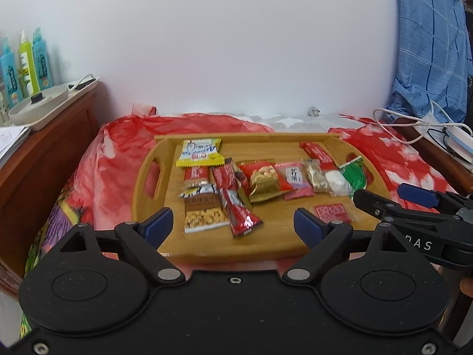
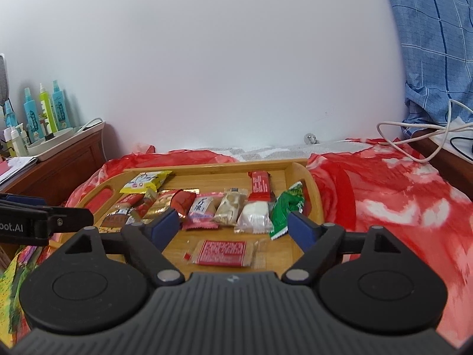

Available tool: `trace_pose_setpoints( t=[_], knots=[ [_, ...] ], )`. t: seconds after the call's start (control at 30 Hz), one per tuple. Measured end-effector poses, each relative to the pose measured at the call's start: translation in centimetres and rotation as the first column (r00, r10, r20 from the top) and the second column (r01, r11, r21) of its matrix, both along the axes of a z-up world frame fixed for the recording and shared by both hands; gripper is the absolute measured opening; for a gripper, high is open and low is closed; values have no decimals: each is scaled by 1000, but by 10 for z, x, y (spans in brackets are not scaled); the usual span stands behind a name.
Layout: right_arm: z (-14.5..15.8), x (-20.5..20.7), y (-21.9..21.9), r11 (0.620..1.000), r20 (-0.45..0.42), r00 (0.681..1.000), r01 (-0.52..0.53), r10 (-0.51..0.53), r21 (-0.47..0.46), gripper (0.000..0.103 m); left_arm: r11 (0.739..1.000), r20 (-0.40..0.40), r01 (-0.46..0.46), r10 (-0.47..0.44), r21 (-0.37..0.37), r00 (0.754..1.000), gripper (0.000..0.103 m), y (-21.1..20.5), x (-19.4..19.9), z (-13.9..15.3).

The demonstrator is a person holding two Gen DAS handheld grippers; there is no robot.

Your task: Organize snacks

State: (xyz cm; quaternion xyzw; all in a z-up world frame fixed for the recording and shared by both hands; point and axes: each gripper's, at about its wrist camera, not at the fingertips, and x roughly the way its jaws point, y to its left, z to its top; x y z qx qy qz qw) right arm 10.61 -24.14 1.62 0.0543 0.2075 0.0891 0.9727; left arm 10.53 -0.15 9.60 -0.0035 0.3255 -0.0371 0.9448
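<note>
A wooden tray (image 1: 147,204) (image 2: 310,189) lies on a red cloth and holds several snack packets. Among them are a yellow packet (image 1: 198,153) (image 2: 145,181), a peanut packet (image 1: 204,211), a long red stick (image 1: 233,204), a green packet (image 1: 353,174) (image 2: 285,207), a white candy (image 2: 254,214) and a flat red packet (image 1: 330,212) (image 2: 222,253) near the front. My left gripper (image 1: 233,222) is open and empty over the tray's front edge. My right gripper (image 2: 233,224) is open and empty above the flat red packet; it shows at the right of the left wrist view (image 1: 384,199).
A wooden cabinet (image 1: 44,153) at left bears bottles (image 1: 26,62) and a white dish. A blue checked cloth (image 1: 428,44) hangs at right over white cables (image 1: 414,121). A white wall stands behind the tray.
</note>
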Motion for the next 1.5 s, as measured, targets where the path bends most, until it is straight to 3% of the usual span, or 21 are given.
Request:
trace_pose_setpoints(
  t=[0.5,0.83,1.5],
  knots=[
    [-5,-36,7,999,21,1000,-16,17,-32,94,1000,-19,-15,15,-18,1000,89,6,-43,-13],
    [-18,-60,12,999,-9,1000,-21,21,-32,100,1000,-52,-8,8,-4,999,90,7,-69,-38],
    [-49,-88,30,991,-51,998,15,-22,-135,103,999,-59,-28,27,-16,998,90,20,-82,-78]
  ],
)
